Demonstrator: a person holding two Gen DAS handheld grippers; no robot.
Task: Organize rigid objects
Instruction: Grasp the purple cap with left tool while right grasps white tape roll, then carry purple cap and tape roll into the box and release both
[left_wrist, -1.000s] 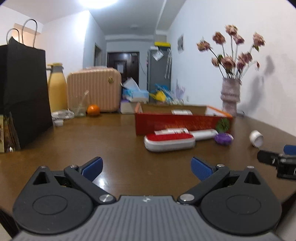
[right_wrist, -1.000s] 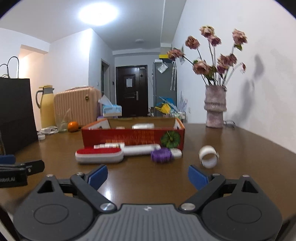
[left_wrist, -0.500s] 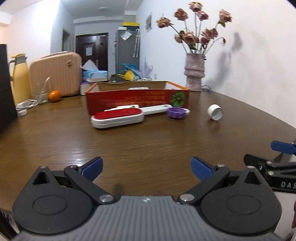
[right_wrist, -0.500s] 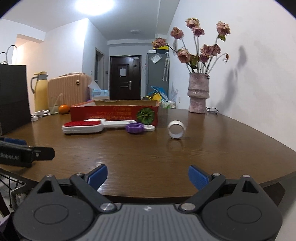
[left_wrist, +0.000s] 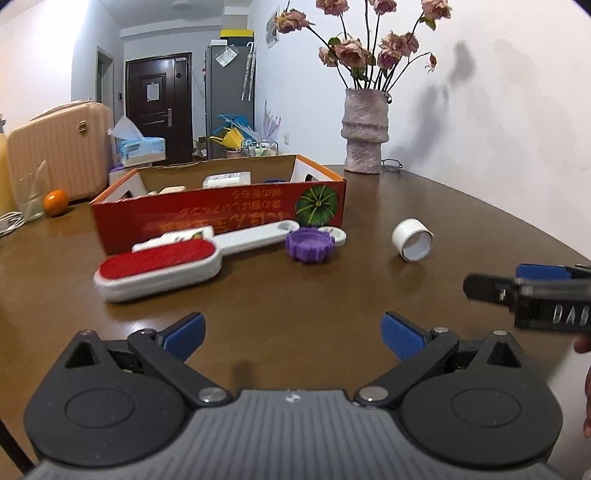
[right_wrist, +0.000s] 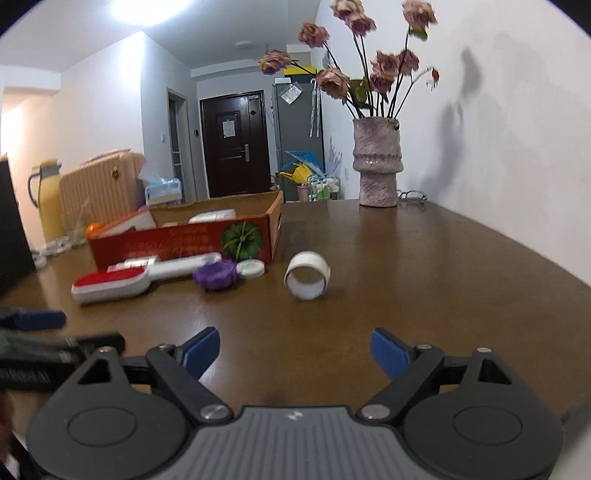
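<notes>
The right tool (right_wrist: 295, 350) is wide open and holds nothing, though its jaws have just been closing a little. The left tool (left_wrist: 291, 336) is wide open and empty too. The white plastic ring (right_wrist: 307, 275) lies on its side on the brown wooden bench (right_wrist: 424, 280), straight ahead of the right tool, which is nearer to it. Its hole points back at that tool. Left of the ring lies the long red and white brush (right_wrist: 140, 278). It stretches sideways in front of the red cardboard box (right_wrist: 177, 242).
</notes>
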